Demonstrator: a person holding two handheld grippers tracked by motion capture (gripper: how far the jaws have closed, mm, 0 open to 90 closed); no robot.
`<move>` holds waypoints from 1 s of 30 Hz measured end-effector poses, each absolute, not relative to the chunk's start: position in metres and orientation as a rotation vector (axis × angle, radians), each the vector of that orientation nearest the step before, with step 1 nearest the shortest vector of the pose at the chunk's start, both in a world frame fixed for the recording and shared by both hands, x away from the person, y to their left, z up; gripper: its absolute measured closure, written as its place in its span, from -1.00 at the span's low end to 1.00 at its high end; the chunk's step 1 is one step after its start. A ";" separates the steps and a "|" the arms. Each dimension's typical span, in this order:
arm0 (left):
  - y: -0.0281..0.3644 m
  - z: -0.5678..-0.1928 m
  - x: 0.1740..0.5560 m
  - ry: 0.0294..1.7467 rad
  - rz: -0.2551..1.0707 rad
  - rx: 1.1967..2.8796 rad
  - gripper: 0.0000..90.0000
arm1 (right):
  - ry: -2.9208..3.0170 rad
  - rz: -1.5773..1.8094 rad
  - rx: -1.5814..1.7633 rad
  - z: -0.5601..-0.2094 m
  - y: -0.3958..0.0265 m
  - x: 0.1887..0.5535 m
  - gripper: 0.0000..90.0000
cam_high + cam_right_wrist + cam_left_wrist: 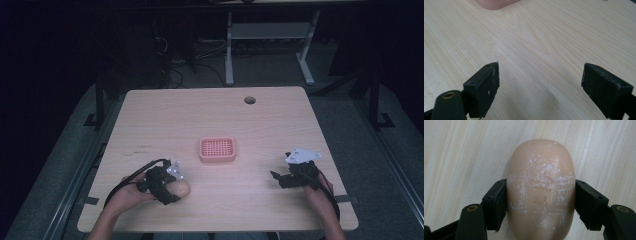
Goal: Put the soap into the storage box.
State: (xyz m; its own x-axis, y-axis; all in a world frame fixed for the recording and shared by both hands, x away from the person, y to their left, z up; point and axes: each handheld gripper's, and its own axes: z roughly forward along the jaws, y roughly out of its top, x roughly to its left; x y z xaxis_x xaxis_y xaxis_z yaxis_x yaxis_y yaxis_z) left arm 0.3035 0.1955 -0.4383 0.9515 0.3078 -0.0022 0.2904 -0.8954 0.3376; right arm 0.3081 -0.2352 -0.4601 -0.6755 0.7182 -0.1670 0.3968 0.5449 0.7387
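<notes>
Wooden table (260,115) had one pink basket (217,150), holding nothing, ahead of both grippers; left gripper (541,202) clamped one tan soap bar (541,187), right gripper (540,85) gaped apart.

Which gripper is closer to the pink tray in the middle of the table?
The left gripper. It is just below and left of the pink tray, clamped on a tan bar of soap. The right gripper sits farther off, toward the table's right edge, jaws open.

Pink grid tray (217,150), perhaps a soap dish
</notes>
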 end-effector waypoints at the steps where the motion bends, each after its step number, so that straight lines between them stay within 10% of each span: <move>1: 0.195 -0.436 0.304 0.440 0.078 2.752 -0.28 | 2.329 0.951 0.906 -0.460 -0.235 0.308 -0.68; 30: 0.176 -0.424 0.334 0.461 0.039 2.751 -0.29 | 2.332 1.003 0.938 -0.461 -0.238 0.309 -0.68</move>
State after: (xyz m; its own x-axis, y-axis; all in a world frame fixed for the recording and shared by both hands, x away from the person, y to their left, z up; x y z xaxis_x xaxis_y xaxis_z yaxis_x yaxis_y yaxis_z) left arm 0.3337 0.1763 -0.4239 0.9468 0.3204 -0.0304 0.3109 -0.8859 0.3443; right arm 0.3092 -0.2381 -0.4610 -0.6776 0.7258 -0.1187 0.4131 0.5092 0.7550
